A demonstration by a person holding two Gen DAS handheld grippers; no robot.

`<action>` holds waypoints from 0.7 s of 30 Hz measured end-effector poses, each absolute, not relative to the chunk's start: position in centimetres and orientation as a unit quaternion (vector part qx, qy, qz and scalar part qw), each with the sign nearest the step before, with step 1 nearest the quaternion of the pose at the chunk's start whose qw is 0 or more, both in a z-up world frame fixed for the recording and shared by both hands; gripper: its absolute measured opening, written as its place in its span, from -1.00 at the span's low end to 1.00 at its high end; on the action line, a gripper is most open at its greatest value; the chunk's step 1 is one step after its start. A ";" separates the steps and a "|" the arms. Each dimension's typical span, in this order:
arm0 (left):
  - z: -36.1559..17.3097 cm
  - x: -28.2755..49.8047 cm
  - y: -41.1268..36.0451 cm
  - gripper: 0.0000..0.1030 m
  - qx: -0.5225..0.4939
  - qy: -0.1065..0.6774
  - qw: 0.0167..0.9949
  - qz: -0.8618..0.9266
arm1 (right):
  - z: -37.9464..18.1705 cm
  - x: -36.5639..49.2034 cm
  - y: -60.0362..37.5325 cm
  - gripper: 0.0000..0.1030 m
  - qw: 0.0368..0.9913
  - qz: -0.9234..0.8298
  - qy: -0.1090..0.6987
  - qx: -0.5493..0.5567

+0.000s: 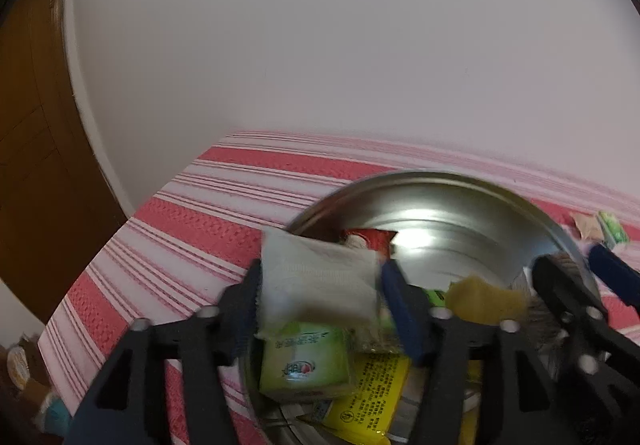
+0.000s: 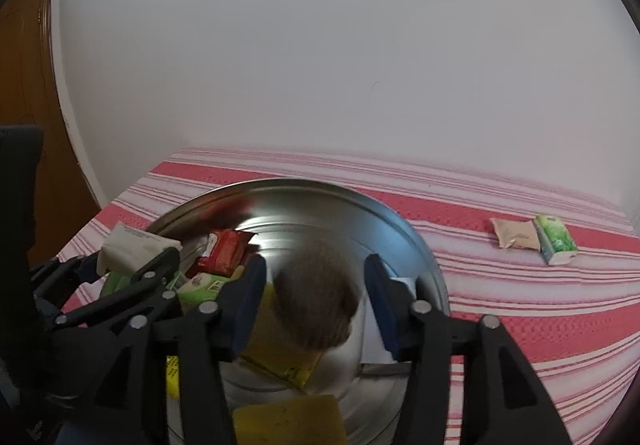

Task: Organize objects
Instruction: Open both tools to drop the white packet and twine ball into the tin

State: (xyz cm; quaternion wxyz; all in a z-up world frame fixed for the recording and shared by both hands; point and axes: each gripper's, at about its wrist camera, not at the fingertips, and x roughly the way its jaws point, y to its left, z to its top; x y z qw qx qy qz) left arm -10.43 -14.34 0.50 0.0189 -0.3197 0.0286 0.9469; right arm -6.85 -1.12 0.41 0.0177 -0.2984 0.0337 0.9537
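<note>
White packet [image 1: 320,281] sits between left tool's [image 1: 320,305] parted fingers.

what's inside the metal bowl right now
The metal bowl holds a red packet, a green tissue pack, yellow packets and a brown blurred item. The bottom beneath them is mostly covered.

Soft, even indoor light, a little dim. A bright glare patch sits inside the metal bowl [image 1: 420,233]. Both fisheye views bend the striped cloth [image 2: 520,285] and darken at the corners (a window sliver glows far left). Near items smear with motion blur.
</note>
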 end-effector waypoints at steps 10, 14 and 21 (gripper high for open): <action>1.7 -9.4 -13.7 0.80 -0.284 0.006 0.034 0.958 | 2.5 -3.4 3.2 0.94 0.039 0.971 0.106 -0.209; 1.7 -9.1 -13.3 0.80 -0.286 -0.002 0.041 0.957 | 2.8 -2.6 4.2 0.99 0.050 0.974 0.112 -0.192; 1.8 -8.6 -11.9 0.81 -0.281 -0.005 0.055 0.958 | 2.7 -2.3 6.1 1.00 0.072 0.971 0.126 -0.190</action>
